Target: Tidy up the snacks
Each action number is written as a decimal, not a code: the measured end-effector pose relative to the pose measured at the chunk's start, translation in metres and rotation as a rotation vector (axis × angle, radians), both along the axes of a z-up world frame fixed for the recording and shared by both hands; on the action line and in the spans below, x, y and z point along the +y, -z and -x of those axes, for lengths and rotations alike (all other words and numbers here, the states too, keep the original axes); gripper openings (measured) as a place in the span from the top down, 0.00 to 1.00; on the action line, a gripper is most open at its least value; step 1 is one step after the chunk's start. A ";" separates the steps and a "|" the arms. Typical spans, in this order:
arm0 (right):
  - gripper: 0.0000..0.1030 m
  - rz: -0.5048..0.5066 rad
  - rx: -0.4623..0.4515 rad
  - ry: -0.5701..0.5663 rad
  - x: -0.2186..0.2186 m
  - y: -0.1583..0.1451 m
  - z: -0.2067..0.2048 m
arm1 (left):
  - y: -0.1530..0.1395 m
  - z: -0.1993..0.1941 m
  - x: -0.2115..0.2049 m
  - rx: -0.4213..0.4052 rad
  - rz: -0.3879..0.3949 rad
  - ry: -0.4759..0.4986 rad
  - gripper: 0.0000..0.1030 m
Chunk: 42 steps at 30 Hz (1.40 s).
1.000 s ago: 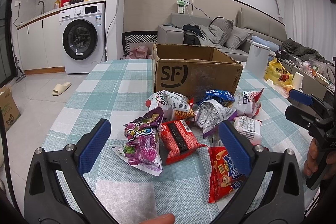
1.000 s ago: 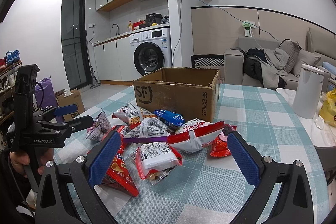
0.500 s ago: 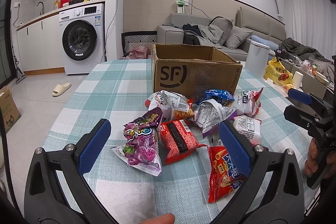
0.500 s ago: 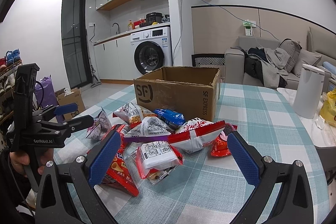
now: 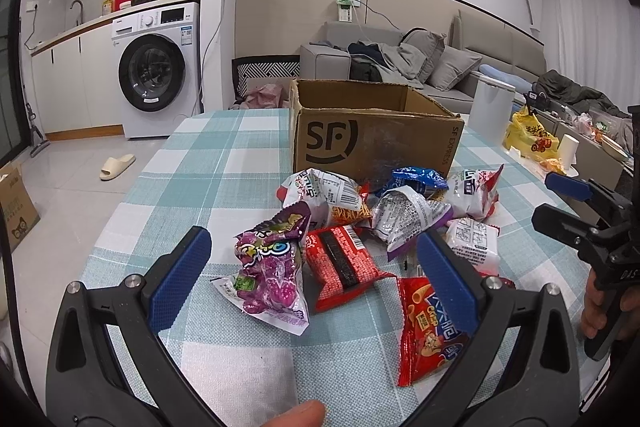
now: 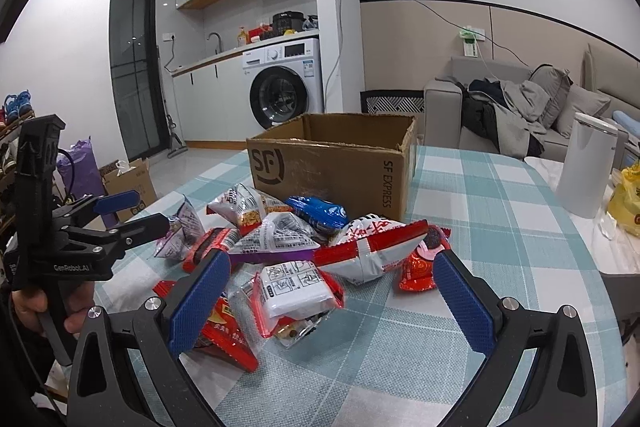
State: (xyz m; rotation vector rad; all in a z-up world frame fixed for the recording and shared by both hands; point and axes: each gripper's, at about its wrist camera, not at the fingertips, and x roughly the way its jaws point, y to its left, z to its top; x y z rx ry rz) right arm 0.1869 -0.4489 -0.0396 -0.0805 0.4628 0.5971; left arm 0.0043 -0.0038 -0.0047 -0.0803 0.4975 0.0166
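Left wrist view, one cardboard box [image 5: 376, 131], eight snack packets [image 5: 340, 259], both claws [image 5: 312, 279] [image 6: 328, 291] spread wide, holding nothing

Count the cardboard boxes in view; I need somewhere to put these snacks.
2. The open SF box stands on the table behind the snack pile; a smaller box sits on the floor beside the table. Others may be out of view.

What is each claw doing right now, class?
Left claw: open, holding nothing, above the snack packets.
Right claw: open, holding nothing.
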 end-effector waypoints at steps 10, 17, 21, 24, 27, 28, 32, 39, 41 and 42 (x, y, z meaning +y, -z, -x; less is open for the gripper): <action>0.00 0.075 0.094 0.004 0.007 0.011 -0.016 | -0.006 0.004 -0.004 -0.001 0.013 0.055 0.01; 0.00 0.102 0.162 -0.029 0.013 0.019 -0.021 | -0.002 0.009 -0.026 0.025 -0.015 0.156 0.01; 0.00 0.123 0.192 -0.040 0.017 0.024 -0.025 | 0.001 0.011 -0.035 0.045 -0.024 0.180 0.01; 0.00 0.132 0.207 -0.053 0.021 0.026 -0.028 | 0.003 0.010 -0.036 0.055 -0.016 0.189 0.01; 0.01 0.148 0.214 -0.062 0.025 0.029 -0.029 | 0.004 0.010 -0.037 0.071 -0.017 0.185 0.01; 0.01 0.154 0.216 -0.064 0.027 0.029 -0.030 | 0.004 0.010 -0.037 0.073 -0.014 0.189 0.01; 0.01 0.164 0.231 -0.079 0.031 0.031 -0.032 | 0.005 0.010 -0.035 0.087 0.009 0.207 0.01; 0.16 0.174 0.262 -0.102 0.041 0.036 -0.038 | 0.012 0.010 -0.036 0.123 0.005 0.228 0.01; 0.16 0.177 0.267 -0.110 0.043 0.037 -0.040 | 0.014 0.008 -0.039 0.134 -0.002 0.231 0.01; 0.18 0.176 0.269 -0.113 0.044 0.038 -0.040 | 0.015 0.007 -0.040 0.142 -0.003 0.233 0.01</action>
